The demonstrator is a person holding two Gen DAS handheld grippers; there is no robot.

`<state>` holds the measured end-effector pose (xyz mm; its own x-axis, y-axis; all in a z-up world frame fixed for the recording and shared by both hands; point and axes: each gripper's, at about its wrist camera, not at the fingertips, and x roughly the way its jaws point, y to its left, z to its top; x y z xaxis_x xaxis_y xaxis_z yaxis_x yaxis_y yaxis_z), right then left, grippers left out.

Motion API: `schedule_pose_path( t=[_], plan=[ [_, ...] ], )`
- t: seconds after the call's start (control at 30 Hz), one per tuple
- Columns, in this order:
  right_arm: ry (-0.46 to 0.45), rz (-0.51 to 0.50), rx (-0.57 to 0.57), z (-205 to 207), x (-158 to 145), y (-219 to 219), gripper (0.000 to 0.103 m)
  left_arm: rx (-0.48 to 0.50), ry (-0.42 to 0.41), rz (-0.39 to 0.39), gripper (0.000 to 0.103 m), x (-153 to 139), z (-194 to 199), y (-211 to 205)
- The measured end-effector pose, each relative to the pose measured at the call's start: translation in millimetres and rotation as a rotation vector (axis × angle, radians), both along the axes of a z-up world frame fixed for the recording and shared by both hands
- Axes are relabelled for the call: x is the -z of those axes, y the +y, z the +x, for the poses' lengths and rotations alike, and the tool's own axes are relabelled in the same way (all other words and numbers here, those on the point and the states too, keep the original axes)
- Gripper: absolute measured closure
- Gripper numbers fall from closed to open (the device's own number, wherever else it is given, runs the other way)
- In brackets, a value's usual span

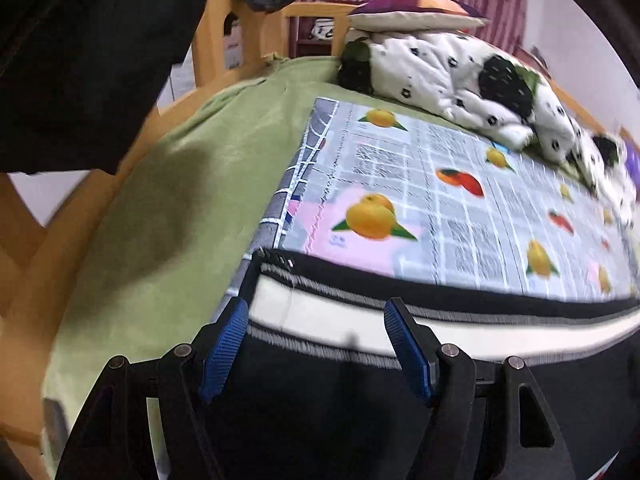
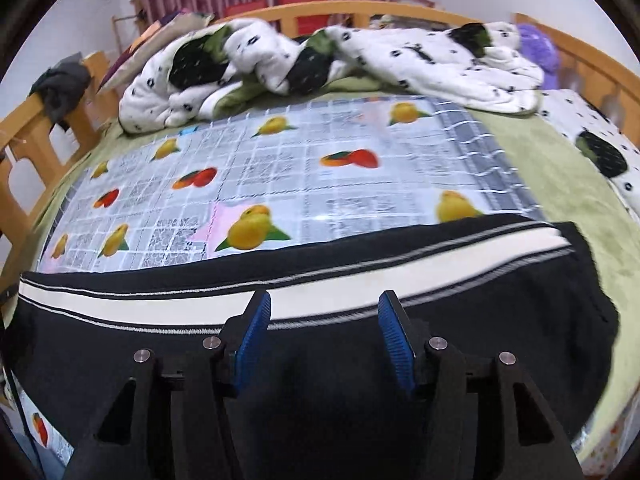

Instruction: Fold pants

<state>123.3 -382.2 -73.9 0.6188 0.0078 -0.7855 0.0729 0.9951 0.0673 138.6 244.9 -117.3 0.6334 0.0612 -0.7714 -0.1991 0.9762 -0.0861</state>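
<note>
A bed (image 2: 532, 168) with a wooden frame fills both views, covered by a green sheet (image 1: 168, 208). Over the middle of the sheet lies a glossy mat (image 2: 280, 176) printed with oranges, red fruit and newspaper-like text. Along the far side of the bed a white quilt (image 2: 420, 64) with black and green patches lies crumpled, and a cushion (image 1: 416, 14) rests on it at one end.

The pants (image 2: 360, 280), black with a white stripe edged in grey, lie flat across the near edge of the mat, the stripe running sideways; in the right wrist view one end reaches past the mat onto the green sheet.

The left hand-held gripper (image 1: 316, 340) hangs above the pants near their end, its blue pads (image 1: 224, 348) well apart with only cloth seen beneath, not pinched. The right hand-held gripper (image 2: 324, 340) sits over the middle stretch of the pants, just short of the stripe, its blue pads (image 2: 252, 344) likewise spread and holding nothing.
</note>
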Motion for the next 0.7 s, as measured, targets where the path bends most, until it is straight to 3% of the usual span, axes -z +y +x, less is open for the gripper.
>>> schedule_pose_path(
  t=[0.07,0.13,0.2,0.27,0.43,0.57,0.7],
  plan=[
    [0.027,-0.017,-0.021,13,10,9,0.048,0.016,0.055,-0.029,0.037,10,17,6],
    [0.030,-0.028,-0.038,19,17,16,0.048,0.006,0.096,0.020,0.048,20,30,7],
    [0.037,-0.031,-0.056,23,23,18,0.048,-0.037,0.106,0.056,0.077,27,38,12],
    [0.048,-0.037,-0.069,25,31,22,0.048,-0.037,0.096,0.001,0.081,28,40,20],
    [0.041,-0.033,-0.142,30,33,34,0.048,-0.033,0.019,-0.033,0.082,20,26,30],
    [0.008,-0.062,-0.234,43,25,48,0.043,-0.053,0.018,-0.068,0.082,24,27,34],
    [0.026,-0.094,-0.350,69,28,66,0.040,-0.036,0.030,-0.041,0.077,23,27,31]
  ],
)
